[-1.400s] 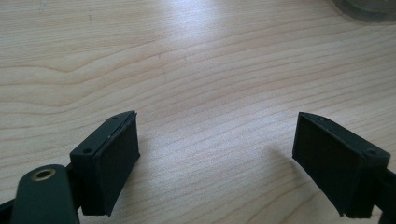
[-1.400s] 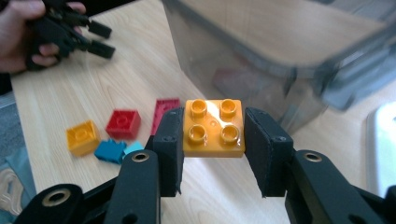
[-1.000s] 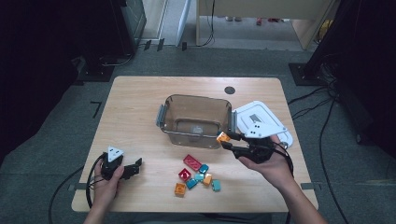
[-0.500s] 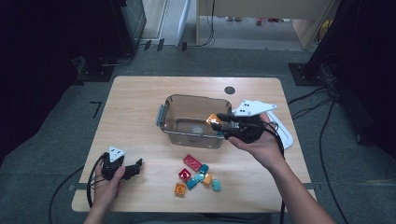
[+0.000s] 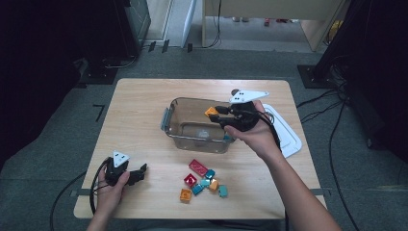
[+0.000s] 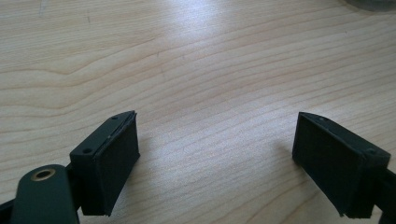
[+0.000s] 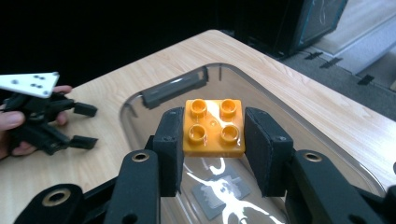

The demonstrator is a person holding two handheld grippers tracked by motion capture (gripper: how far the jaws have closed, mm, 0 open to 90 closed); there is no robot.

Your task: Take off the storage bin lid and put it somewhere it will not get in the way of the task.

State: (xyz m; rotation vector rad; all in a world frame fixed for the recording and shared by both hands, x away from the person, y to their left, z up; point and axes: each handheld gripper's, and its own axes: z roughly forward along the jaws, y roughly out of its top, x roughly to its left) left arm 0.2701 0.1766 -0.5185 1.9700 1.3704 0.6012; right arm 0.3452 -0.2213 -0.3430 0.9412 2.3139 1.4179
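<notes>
Right gripper (image 7: 212, 154): jaws pinching an orange brick (image 7: 214, 127) by two opposite sides, studs up.
Orange brick: held above the open clear tub (image 5: 179, 109), over its right part.
Clear tub: stands mid-bench (image 5: 139, 115), a white lid (image 5: 288, 139) just right of it.
Left gripper (image 5: 137, 173): low on the bench near its front left corner, jaws spread, nothing between them.
Loose bricks (image 5: 202, 179): clustered on the bench in front of the tub.

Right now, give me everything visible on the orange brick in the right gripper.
The orange brick is a square, glossy plastic block with four round studs on top in a two-by-two grid. It sits level, studs up, clamped on two opposite sides by the pads of the right gripper. It hangs in the air over the clear plastic bin, touching nothing else.
</notes>
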